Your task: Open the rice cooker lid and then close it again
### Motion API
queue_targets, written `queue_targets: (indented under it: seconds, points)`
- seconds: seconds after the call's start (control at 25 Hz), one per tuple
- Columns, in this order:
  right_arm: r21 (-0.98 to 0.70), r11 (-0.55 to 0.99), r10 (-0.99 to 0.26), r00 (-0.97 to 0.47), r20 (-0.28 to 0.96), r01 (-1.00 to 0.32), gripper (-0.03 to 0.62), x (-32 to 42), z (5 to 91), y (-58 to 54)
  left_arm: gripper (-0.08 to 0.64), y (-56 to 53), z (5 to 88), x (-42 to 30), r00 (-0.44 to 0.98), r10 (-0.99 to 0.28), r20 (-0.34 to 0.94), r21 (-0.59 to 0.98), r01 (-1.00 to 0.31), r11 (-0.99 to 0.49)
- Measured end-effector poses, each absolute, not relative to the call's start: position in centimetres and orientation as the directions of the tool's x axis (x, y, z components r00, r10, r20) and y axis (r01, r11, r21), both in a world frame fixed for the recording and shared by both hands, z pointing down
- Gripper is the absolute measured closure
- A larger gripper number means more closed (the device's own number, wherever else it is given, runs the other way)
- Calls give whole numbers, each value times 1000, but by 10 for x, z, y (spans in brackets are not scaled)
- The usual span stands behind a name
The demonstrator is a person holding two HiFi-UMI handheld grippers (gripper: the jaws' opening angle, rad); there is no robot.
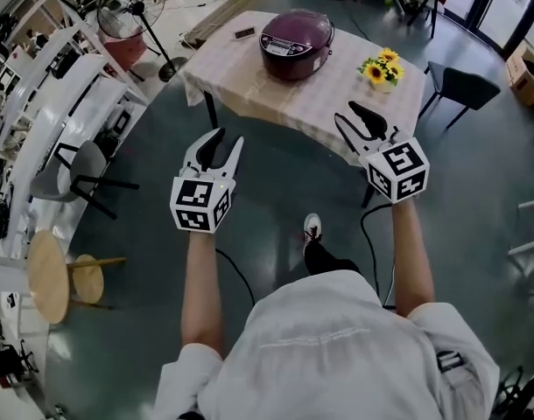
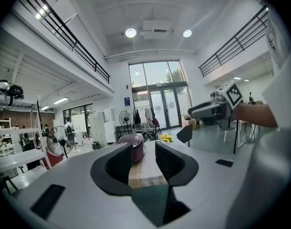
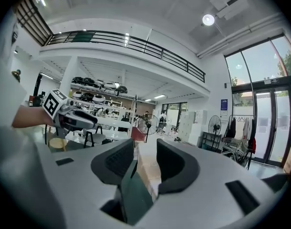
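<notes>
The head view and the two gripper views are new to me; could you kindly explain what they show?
A person wears a head camera and holds a hand tool ending in a two-jawed claw in each hand. The head view looks down on the left claw and the right claw, each carrying a marker cube. The other two pictures come from cameras riding on the claws, looking along their jaws. Ahead stands a table with a purple rice cooker, lid closed, and some sunflowers. Both claws are open, hold nothing, and are short of the table.
</notes>
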State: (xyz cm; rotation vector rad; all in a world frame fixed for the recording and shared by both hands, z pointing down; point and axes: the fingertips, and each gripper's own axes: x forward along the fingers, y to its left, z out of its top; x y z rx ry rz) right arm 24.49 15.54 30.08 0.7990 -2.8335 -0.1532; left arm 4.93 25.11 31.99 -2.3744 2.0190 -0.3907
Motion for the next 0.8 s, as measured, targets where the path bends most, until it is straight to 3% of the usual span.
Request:
queue_targets:
  seconds: [0.8]
  points:
    - [153, 874, -484, -849, 211, -460, 425, 186, 315, -72, 420, 37, 329, -7, 85, -966, 246, -120, -986, -117]
